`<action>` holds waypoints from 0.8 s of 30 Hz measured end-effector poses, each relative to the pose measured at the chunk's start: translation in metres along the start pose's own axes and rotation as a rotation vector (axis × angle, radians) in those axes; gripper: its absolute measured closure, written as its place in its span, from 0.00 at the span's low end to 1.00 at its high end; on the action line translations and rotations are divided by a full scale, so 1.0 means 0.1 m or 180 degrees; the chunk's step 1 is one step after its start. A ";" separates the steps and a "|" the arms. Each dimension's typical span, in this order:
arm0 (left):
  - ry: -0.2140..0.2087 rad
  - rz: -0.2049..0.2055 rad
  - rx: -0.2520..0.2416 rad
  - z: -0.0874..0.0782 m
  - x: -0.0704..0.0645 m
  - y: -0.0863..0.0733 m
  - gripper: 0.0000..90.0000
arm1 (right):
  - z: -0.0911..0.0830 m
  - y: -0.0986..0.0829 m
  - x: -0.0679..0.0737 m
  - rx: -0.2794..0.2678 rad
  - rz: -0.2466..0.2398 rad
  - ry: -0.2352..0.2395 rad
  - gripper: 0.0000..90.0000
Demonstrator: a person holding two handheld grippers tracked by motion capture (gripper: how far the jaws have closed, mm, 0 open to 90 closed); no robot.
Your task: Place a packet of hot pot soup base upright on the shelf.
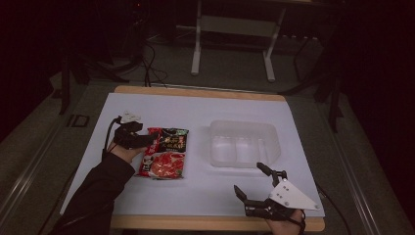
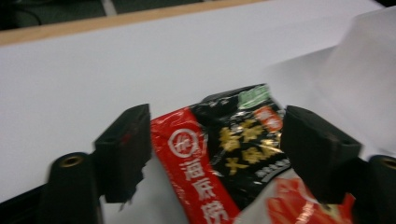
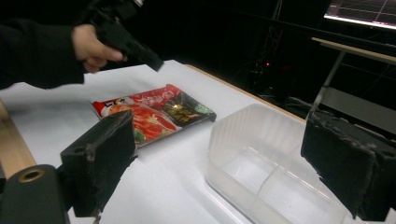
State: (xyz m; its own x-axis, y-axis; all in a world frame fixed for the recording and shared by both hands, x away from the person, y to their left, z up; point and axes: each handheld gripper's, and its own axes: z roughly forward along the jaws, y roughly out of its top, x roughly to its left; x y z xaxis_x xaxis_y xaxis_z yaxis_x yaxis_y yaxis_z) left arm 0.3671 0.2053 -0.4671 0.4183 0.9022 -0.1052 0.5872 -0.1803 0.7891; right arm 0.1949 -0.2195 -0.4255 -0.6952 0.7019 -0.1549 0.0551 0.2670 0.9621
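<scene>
A red and black instant noodle packet lies flat on the white table cover, left of centre. My left gripper hovers over the packet's far left corner. In the left gripper view its jaws stand wide apart, open, with the packet showing between them. The right gripper view shows that gripper raised above the packet, not touching it. My right gripper is open near the front right edge, just in front of a clear plastic container. Nothing sits between its jaws.
The clear container has divided compartments and nothing in it. It stands right of the packet with a gap between them. The white cover spans the wooden table. A metal stand and cables are on the floor beyond.
</scene>
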 end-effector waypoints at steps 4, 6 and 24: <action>0.0016 -0.0094 0.0121 0.13 0.07 -0.05 0.37 | 0.00 0.00 0.00 0.0009 -0.0012 0.0003 0.11; 0.0015 -0.0184 0.0206 0.20 0.11 -0.08 0.40 | 0.01 -0.01 0.00 0.0018 -0.0004 -0.0002 0.11; 0.0021 -0.0412 0.0549 0.60 0.23 -0.26 0.48 | 0.04 -0.03 0.00 0.0105 -0.0003 0.0040 0.11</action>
State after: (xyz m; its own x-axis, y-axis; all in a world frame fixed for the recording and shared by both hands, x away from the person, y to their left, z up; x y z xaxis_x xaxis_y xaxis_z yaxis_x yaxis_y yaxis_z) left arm 0.4029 0.2073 -0.5266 0.3276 0.9246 -0.1946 0.7459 -0.1267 0.6539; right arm 0.1979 -0.2177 -0.4295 -0.7043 0.6932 -0.1529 0.0778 0.2895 0.9540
